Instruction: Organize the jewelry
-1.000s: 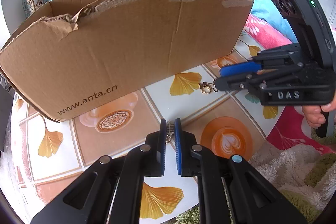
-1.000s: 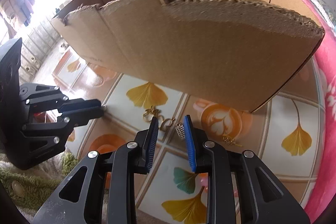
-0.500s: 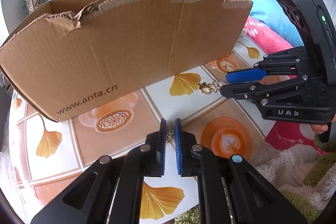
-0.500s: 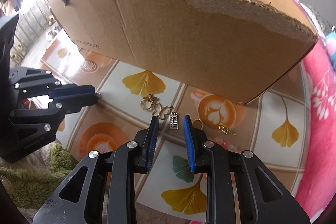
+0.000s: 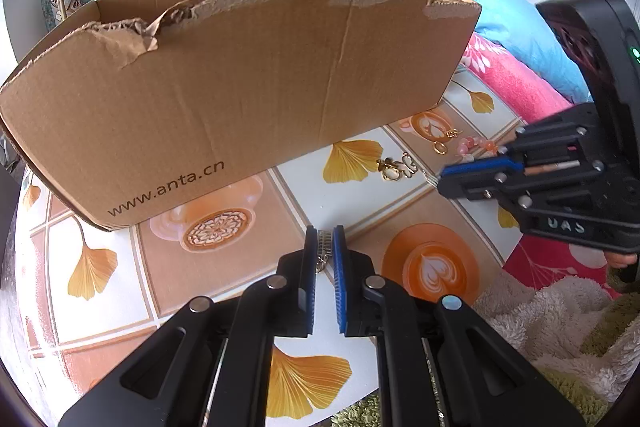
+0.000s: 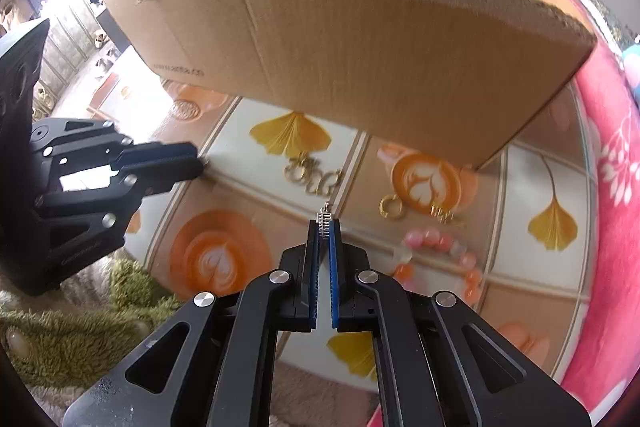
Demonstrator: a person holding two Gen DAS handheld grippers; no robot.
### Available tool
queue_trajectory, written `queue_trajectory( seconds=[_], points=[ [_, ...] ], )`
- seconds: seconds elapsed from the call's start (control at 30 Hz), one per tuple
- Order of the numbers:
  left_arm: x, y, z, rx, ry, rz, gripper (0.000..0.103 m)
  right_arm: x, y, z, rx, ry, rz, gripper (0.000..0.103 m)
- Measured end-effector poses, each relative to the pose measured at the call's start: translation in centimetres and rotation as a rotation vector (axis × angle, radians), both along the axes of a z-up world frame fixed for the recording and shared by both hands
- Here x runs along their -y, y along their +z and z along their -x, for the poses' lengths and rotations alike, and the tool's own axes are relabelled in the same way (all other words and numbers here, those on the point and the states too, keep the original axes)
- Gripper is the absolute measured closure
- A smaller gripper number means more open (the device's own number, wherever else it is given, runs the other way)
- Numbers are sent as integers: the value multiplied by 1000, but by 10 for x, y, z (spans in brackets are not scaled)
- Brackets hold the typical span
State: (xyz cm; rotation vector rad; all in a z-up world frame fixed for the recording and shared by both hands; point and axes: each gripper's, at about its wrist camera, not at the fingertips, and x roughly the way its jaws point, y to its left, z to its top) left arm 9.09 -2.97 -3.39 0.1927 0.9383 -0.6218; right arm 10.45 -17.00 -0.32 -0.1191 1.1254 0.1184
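Note:
My left gripper point(image 5: 325, 233) is shut on a small silver earring point(image 5: 324, 243) just above the patterned table point(image 5: 224, 267). My right gripper point(image 6: 325, 227) points steeply down, its jaws closing, and the pads pinch a matching silver ladder-shaped earring point(image 6: 325, 219). In the left wrist view the right gripper point(image 5: 438, 181) sits at the right, close to the loose jewelry. A gold butterfly pair point(image 6: 312, 175), a gold ring point(image 6: 390, 207), a small gold charm point(image 6: 442, 215) and a pink bead bracelet point(image 6: 440, 247) lie on the table. A torn cardboard box point(image 5: 240, 87) stands behind them.
The box wall point(image 6: 360, 47) rises right behind the jewelry. A pink blanket point(image 5: 516, 83) lies to the right of the table, and a shaggy green and cream rug point(image 5: 560, 339) is below its front edge. A hand point(image 5: 620, 259) grips the right tool's handle.
The right gripper slid over the silver earring that lay on the table and shut on it. The left gripper kept still, holding its earring.

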Motion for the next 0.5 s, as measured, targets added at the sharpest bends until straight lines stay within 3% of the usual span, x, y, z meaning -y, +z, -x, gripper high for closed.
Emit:
queue_trajectory(
  seconds=[0.27,0.5],
  points=[
    [0,0,0,2,-1,-2,95,2,3,9,20,-23,-46,94],
    [0,0,1,6,2,-1,95,-11,-3,-1,30,9,5,94]
  ],
)
